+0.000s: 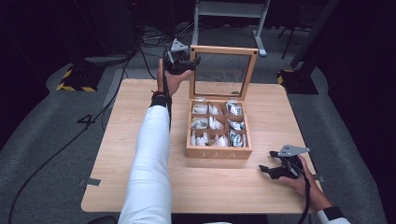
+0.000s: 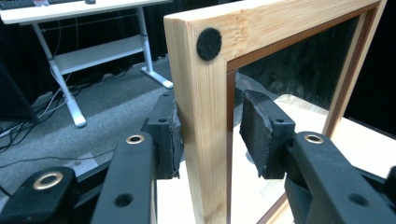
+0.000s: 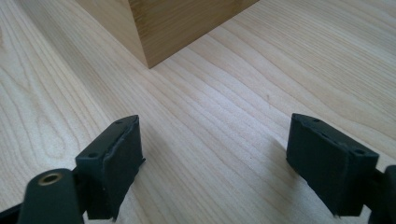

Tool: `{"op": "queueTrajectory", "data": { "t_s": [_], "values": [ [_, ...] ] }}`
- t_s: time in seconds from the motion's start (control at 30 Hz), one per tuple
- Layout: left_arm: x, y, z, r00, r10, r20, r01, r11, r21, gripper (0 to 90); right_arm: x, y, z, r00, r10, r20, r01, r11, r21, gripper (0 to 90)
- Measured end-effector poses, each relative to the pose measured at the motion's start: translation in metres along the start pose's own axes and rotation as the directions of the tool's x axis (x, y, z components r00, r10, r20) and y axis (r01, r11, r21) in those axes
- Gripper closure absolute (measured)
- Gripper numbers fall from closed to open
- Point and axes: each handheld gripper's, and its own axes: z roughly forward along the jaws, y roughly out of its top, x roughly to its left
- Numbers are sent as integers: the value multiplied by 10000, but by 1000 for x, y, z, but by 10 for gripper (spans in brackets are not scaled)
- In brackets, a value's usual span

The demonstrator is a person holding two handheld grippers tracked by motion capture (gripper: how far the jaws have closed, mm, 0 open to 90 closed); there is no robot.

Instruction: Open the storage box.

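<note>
At about four o'clock on the surface, nearest the person, the right gripper rests with its jaws spread wide and nothing between them, just off the front corner of the tea box. At the centre sits that box, its compartments packed with paper tea bags: light contents, but the wood body looks solid enough to stay put by its own weight. Farther back, at twelve o'clock, the lid stands upright on its rear hinges, a stiff wooden frame round a clear pane. The left gripper has its jaws closed on the frame's left upright, close under the felt dot; one pad presses the outer edge, the other sits at the inner edge by the pane. I judge the frame the right place to hold: rigid, fairly smooth, while the pane is fragile and slick. Grip high for leverage, and ease it, since the hinges will bind if twisted.
</note>
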Motion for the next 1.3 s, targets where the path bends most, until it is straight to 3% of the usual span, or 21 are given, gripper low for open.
{"op": "queueTrajectory", "data": {
  "t_s": [0.1,0.5,0.67,0.73,1.0,1.3],
  "values": [
    [1,0,6,9993,-71,-371,74,10000,60,586,0,0,0,10000,41,22,-41,10000,-16,184],
    [5,-18,13,9970,-559,-533,568,9983,159,620,1,0,0,9999,91,52,-92,10000,8,183],
    [5,-34,19,9964,-592,-607,632,9958,661,625,1,0,0,10000,81,53,-81,10000,4,183],
    [6,-42,22,9969,-571,-542,619,9938,927,629,1,0,0,10000,83,47,-83,10000,4,183],
    [5,-64,27,9920,-1227,-281,1249,9877,944,635,0,0,0,10000,57,44,-57,10000,13,183],
    [3,-84,31,9902,-1391,-139,1397,9834,1157,639,0,0,0,10000,20,2,-20,10000,15,185]
  ]
}}
